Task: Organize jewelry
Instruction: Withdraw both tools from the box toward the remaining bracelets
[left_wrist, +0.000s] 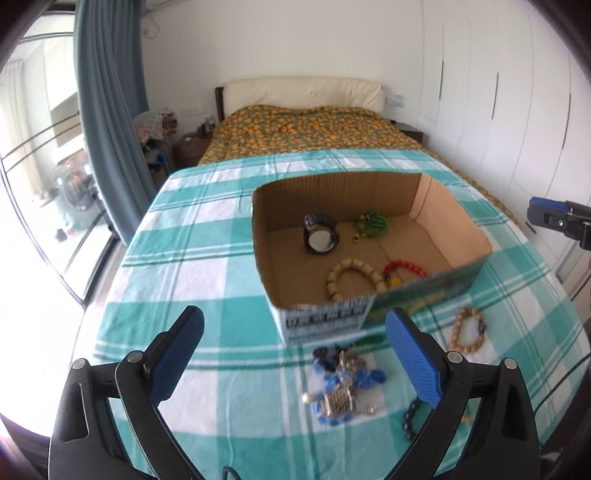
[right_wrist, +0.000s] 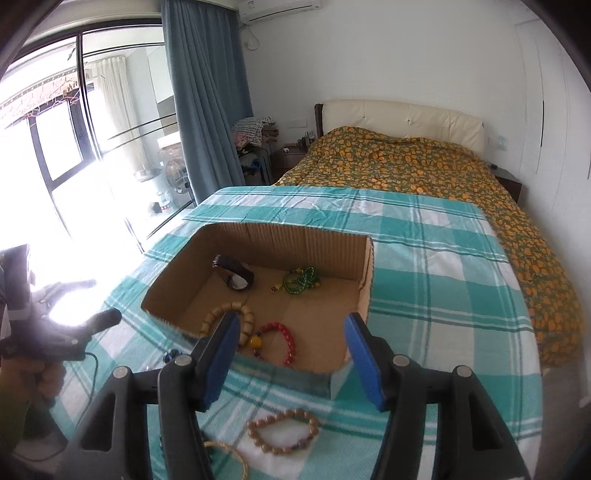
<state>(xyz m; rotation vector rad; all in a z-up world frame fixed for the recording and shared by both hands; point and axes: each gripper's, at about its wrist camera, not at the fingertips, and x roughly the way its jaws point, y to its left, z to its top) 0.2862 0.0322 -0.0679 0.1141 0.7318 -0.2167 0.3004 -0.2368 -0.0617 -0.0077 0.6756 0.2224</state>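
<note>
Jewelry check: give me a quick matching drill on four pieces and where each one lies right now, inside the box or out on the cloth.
Things:
1. watch
2. green bead string
3. red bracelet
4. blue and silver heap

Places:
A. box, near side, beside the pale bracelet
B. on the checked cloth, outside the box
C. box, far left
D. box, far side, right of the watch

Pairs: 1-C, 2-D, 3-A, 4-B

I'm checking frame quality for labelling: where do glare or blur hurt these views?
Left wrist view: the jewelry pile on the cloth is motion-blurred, and window light washes out the left edge. Right wrist view: glare blows out the left tool; the wooden bead bracelet stays sharp.
</note>
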